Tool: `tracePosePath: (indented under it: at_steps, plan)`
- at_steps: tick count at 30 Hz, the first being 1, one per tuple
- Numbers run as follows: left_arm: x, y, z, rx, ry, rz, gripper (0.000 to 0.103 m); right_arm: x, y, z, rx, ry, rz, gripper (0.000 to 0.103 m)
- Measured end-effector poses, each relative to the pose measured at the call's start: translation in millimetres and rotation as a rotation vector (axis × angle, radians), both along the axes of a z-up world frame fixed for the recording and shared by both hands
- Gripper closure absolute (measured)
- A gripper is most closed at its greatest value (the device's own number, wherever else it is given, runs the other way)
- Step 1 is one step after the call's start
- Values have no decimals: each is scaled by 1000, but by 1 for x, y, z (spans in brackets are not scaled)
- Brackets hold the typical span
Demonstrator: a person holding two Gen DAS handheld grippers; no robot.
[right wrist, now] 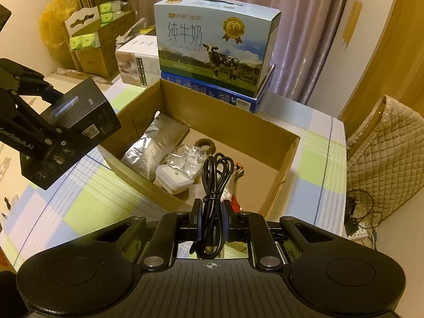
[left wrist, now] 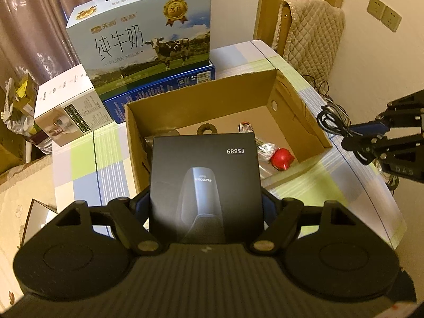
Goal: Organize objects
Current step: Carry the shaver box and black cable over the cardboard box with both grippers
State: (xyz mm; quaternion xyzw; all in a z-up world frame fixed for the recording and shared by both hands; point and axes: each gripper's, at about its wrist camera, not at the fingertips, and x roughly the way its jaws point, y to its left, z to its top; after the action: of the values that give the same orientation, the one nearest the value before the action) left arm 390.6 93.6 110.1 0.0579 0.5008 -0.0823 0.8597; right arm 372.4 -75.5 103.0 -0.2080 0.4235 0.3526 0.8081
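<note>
So the left gripper [left wrist: 205, 204] is clamped on a matte black box [left wrist: 204, 182], flat-sided, printed "FS889" and "FLYCO", held up over the near edge of the open cardboard box [right wrist: 281, 159]. The right gripper [right wrist: 210, 218] is squeezed tight on a coiled black cable [right wrist: 214, 175], glossy rubber, tied in a bundle, hanging over the same brown corrugated box. Inside it: a crinkly silver foil bag [right wrist: 153, 143], a white plastic block [right wrist: 173, 179], clear wrappers and something round and red [left wrist: 281, 157]. Behind sits a milk carton [left wrist: 143, 39] reading "PURE MILK" with a cow and gold "3.6" seal, on a blue box [left wrist: 164, 92]. Checked tablecloth [right wrist: 92, 206] underneath.
</note>
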Motion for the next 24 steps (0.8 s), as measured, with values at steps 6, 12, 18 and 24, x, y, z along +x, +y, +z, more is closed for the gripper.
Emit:
tracePosePath:
  at_steps: [6,12,18,24]
  plan:
    - [20,6,-6,-16,13,22,28,20,11,-8,-6,21,-6,92]
    - [42,4,-13,-25,13,45,28,44,21,-19,-14,41,-21,92]
    - [66,2,-21,-48,14,59,28,63,31,-31,-22,55,-33,92]
    - [84,-1,-33,-47,20,64,27,80,38,-46,-30,74,-40,92]
